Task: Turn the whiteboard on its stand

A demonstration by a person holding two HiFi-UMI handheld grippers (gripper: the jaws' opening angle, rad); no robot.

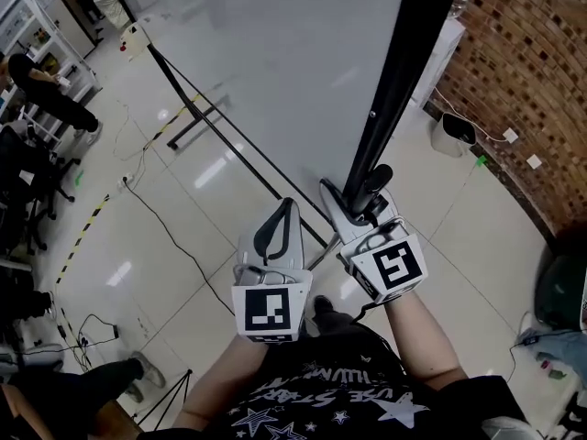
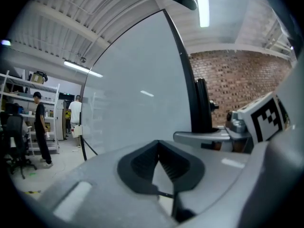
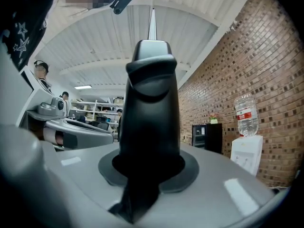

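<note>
Whiteboard (image 1: 275, 62) upright ahead, brick wall (image 1: 541, 81) to right; right gripper (image 1: 365, 200) clamped on its black side frame (image 1: 404, 71); left gripper (image 1: 278, 225) jaws together, holding nothing, just beside

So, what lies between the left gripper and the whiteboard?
Nothing: in the left gripper view the left gripper faces the whiteboard with only air between.

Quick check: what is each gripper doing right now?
Left gripper: jaws shut, nothing held.
Right gripper: jaws shut on the whiteboard frame.
</note>
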